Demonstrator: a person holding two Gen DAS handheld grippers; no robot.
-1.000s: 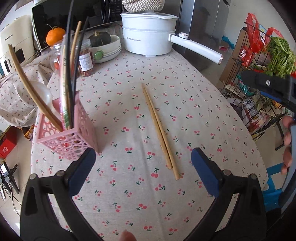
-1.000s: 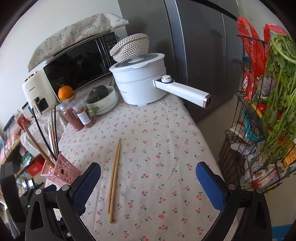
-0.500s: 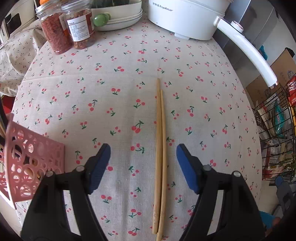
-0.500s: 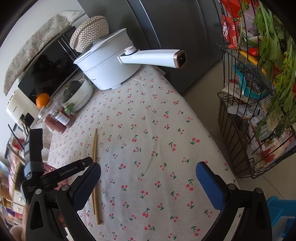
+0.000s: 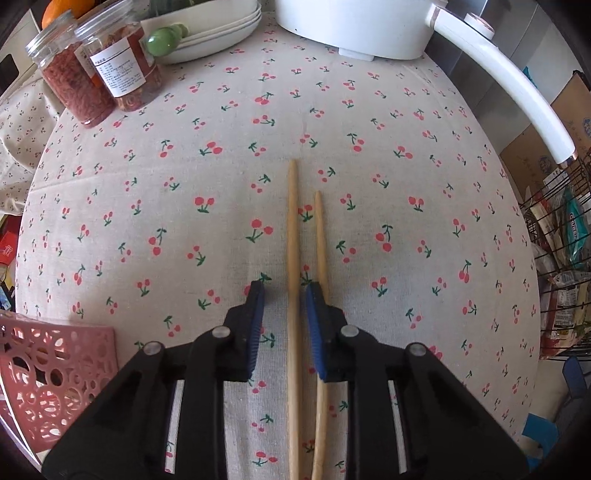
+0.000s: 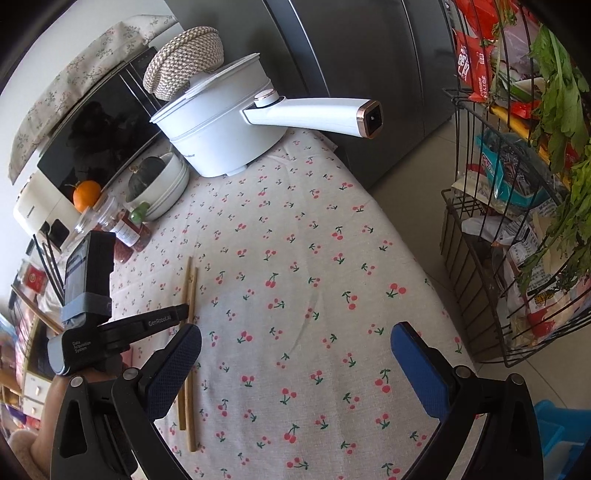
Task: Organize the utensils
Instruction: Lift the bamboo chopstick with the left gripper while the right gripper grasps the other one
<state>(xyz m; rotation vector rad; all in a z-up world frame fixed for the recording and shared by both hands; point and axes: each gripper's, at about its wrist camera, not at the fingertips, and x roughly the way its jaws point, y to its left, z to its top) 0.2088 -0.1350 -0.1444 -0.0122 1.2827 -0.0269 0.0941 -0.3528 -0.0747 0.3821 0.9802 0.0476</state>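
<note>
L hand-held gripper (image 5: 284, 291) is low over the bench (image 5: 424, 229), jaws narrowed but not pressed together. One chopstick (image 5: 293, 236) of the wooden pair runs through the gap between the blue pads (image 5: 256, 328); can't tell if either pad touches it. The 2nd chopstick (image 5: 320, 243) lies just outside, passing under the right-hand pad. Both sticks lie flat on the cherry-print cloth, nearly parallel, w/ far tips pointing toward the white electric pot (image 5: 351, 26); the 2nd tip stops short of the 1st.

Pink perforated utensil basket (image 5: 48, 376) sits at lower left of the L view, near the gripper but apart from the chopsticks. Two clear jars (image 5: 96, 70) w/ red contents stand at the far left of the bench, next to a stack of white dishes (image 5: 207, 33) holding a green item.

R hand-held gripper (image 6: 295, 354) is spread wide, holding nothing, above the cloth to the right of the chopsticks. In the R view the L gripper's black body is at left, its tip at the sticks; an orange (image 6: 86, 194) and a microwave (image 6: 96, 133) are behind the jars, and a wire rack (image 6: 480, 221) w/ greens and packets stands right of the bench.
</note>
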